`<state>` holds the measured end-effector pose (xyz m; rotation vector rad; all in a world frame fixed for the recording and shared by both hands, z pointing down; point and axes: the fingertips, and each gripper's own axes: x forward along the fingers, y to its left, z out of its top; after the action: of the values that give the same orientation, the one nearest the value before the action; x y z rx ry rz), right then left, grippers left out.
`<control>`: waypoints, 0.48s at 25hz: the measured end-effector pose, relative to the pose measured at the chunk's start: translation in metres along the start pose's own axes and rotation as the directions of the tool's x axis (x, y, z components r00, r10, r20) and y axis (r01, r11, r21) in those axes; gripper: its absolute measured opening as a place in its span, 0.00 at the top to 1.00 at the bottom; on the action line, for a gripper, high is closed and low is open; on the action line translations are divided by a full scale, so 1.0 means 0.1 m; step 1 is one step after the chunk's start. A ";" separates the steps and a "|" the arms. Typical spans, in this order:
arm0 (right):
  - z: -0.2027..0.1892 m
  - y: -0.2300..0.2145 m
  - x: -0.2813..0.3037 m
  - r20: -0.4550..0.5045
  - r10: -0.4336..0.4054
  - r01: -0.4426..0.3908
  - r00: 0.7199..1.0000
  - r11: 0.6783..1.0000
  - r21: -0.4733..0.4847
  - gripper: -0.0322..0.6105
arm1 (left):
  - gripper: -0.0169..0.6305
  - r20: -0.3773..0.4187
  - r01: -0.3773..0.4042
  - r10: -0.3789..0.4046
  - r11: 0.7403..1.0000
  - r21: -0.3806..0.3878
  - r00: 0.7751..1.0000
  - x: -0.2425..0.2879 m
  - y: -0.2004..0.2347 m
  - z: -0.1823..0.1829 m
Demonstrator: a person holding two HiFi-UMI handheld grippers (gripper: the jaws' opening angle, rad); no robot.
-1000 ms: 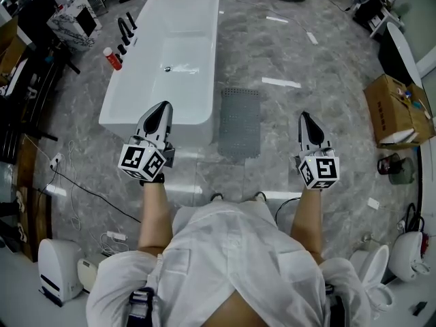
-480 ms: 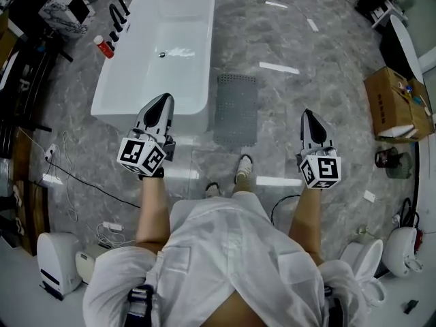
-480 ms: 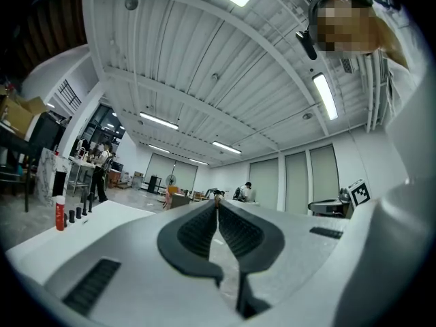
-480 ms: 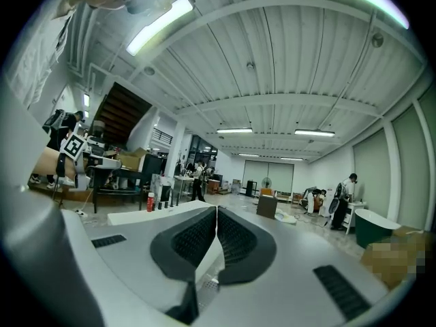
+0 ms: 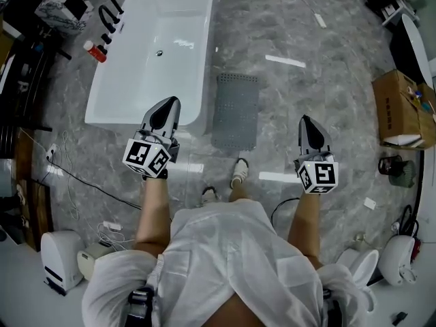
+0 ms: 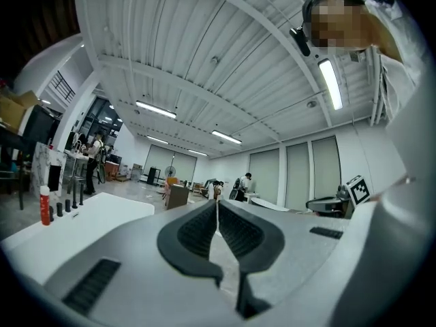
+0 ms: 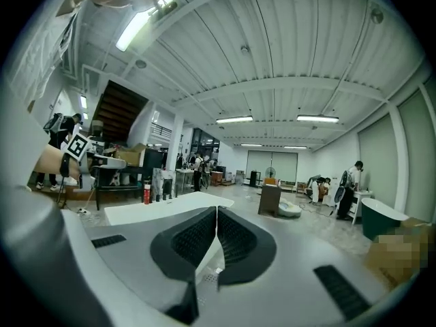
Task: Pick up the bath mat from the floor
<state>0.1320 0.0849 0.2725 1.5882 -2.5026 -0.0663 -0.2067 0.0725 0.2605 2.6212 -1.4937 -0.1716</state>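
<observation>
**Both grippers closed and empty; bath mat on the floor beside the bathtub**

Head view. The left gripper [image 5: 172, 103] and the right gripper [image 5: 303, 119] were held out in front of the person, one on each side. Each gripper's marker cube sat nearest the body. In the left gripper view the jaws met along their ribbed pads [image 6: 197, 231] with nothing between them. The right gripper view showed the same closed, empty state.

The grey perforated bath mat [image 5: 236, 111] lay flat on the marbled grey floor [image 5: 306, 39]. Its long edge ran just beside the white freestanding bathtub [image 5: 112, 114]. The mat appeared between the two grippers and ahead of the person's shoes [image 5: 238, 172]. Neither gripper was on the mat. The left gripper appeared over the near end of the tub.

A red bottle [image 5: 94, 51] and black tap fittings [image 5: 109, 12] stood along the tub's left ledge. Loose cables [image 5: 75, 176] trailed over the floor at the left. A cardboard box [image 5: 403, 107] sat at the right edge, and a white toilet [image 5: 368, 264] stood at the lower right.
</observation>
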 end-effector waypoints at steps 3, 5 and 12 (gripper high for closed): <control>-0.07 -0.23 0.22 -0.012 0.013 -0.013 1.000 1.000 0.004 0.91 | 0.95 -0.014 0.003 -0.003 1.000 0.000 1.000 0.34 -0.02 -0.08; -0.08 -0.37 0.37 -0.011 0.018 -0.018 1.000 1.000 0.008 0.91 | 0.95 -0.026 0.005 -0.005 1.000 0.002 1.000 0.55 -0.02 -0.13; -0.16 -0.73 0.74 -0.011 0.035 -0.034 0.999 0.999 0.020 0.90 | 0.95 -0.044 -0.014 0.014 1.000 -0.006 0.999 1.02 0.03 -0.25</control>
<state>0.1697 -0.0121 0.2875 1.5477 -2.5290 -0.0280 -0.1535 -0.0157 0.2815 2.5914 -1.4951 -0.1167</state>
